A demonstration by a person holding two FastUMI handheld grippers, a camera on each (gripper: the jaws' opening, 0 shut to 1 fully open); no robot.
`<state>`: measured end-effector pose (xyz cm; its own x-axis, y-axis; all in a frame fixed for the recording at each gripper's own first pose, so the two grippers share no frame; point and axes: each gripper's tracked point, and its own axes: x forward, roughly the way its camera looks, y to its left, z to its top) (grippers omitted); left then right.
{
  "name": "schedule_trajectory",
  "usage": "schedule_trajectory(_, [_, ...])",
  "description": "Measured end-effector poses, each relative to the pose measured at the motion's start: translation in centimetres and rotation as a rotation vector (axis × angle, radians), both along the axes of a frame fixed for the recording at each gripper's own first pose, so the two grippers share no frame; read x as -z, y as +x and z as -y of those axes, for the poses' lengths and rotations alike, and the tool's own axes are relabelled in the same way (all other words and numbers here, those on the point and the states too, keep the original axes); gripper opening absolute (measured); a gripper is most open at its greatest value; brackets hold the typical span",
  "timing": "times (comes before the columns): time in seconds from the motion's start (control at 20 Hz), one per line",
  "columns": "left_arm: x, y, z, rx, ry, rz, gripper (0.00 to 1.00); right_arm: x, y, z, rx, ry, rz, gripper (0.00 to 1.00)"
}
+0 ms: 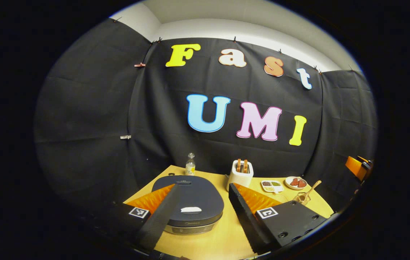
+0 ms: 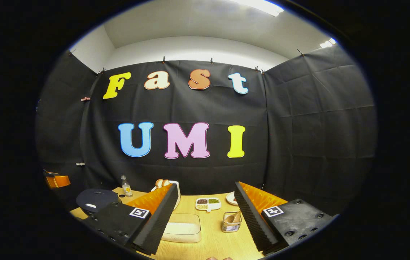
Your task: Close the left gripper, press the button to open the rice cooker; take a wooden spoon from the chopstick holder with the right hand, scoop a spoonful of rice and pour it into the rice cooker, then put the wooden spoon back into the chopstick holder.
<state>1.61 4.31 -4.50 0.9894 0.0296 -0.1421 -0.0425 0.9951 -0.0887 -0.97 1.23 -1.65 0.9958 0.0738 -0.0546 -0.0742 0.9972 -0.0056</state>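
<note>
Dark, rounded, matte rice cooker [image 1: 190, 202] with lid down, pale oblong button on top, sitting at left on smooth light wooden table [image 1: 219, 238]. Light wooden spoon [image 2: 232, 217] standing tilted in small ribbed clear chopstick holder [image 2: 231, 224]. Shallow translucent rectangular rice container [image 2: 181, 227] just left of holder. Left gripper [image 1: 199, 215] spread wide above cooker, holding nothing; right gripper [image 2: 203, 224] likewise wide apart, empty.

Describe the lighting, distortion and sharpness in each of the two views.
Left gripper view: strong fisheye bending curves the table edges, the light is even, and the rice cooker looks fairly sharp with a soft sheen on its lid. Right gripper view: a ceiling light glares at the top, the wall folds bow outward, and the chopstick holder stays small but legible.
</note>
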Motion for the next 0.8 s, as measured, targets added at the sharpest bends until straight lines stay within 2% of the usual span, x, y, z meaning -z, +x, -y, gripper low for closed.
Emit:
schedule_trajectory(0.1, [0.8,0.2,-1.3,0.011,-0.004,-0.029,0.85,-0.1,-0.3,-0.2,0.008,-0.008,0.000,0.98])
schedule_trajectory(0.25, [1.9,0.9,-3.3,0.007,-0.008,-0.076,0.62,0.1,-1.0,0.0,0.020,-0.017,-0.007,0.98])
schedule_trajectory(0.3, [2.1,1.1,-3.8,0.005,-0.014,-0.091,0.59,0.2,-1.0,0.0,0.022,-0.019,-0.010,0.98])
schedule_trajectory(0.45, [2.9,2.3,-4.6,-0.013,-0.020,-0.127,0.32,0.3,-1.2,0.3,0.018,-0.028,-0.004,0.98])
schedule_trajectory(0.5, [3.0,2.5,-4.7,-0.014,-0.021,-0.139,0.19,0.5,-1.0,0.4,0.014,-0.031,-0.002,0.98])
schedule_trajectory(0.55, [3.4,2.9,-4.6,-0.019,-0.024,-0.152,0.22,0.9,-0.7,0.5,0.009,-0.031,-0.007,0.98])
schedule_trajectory(0.6, [3.7,3.4,-4.3,-0.013,-0.038,-0.166,0.02,1.4,-0.5,0.5,0.001,-0.025,-0.018,0.98])
schedule_trajectory(0.65, [4.4,3.6,-3.6,0.007,-0.059,-0.186,0.07,1.8,-0.1,0.4,-0.008,-0.015,-0.031,0.98])
schedule_trajectory(0.7, [4.9,3.8,-3.0,0.024,-0.076,-0.208,0.06,2.0,0.3,0.5,-0.015,-0.002,-0.038,0.98])
schedule_trajectory(0.75, [5.4,4.3,-3.3,0.015,-0.085,-0.220,0.06,2.2,0.7,0.8,-0.017,0.008,-0.044,0.96])
schedule_trajectory(0.8, [5.8,4.9,-3.4,0.006,-0.099,-0.229,0.06,2.5,1.2,1.1,-0.019,0.016,-0.049,0.98])
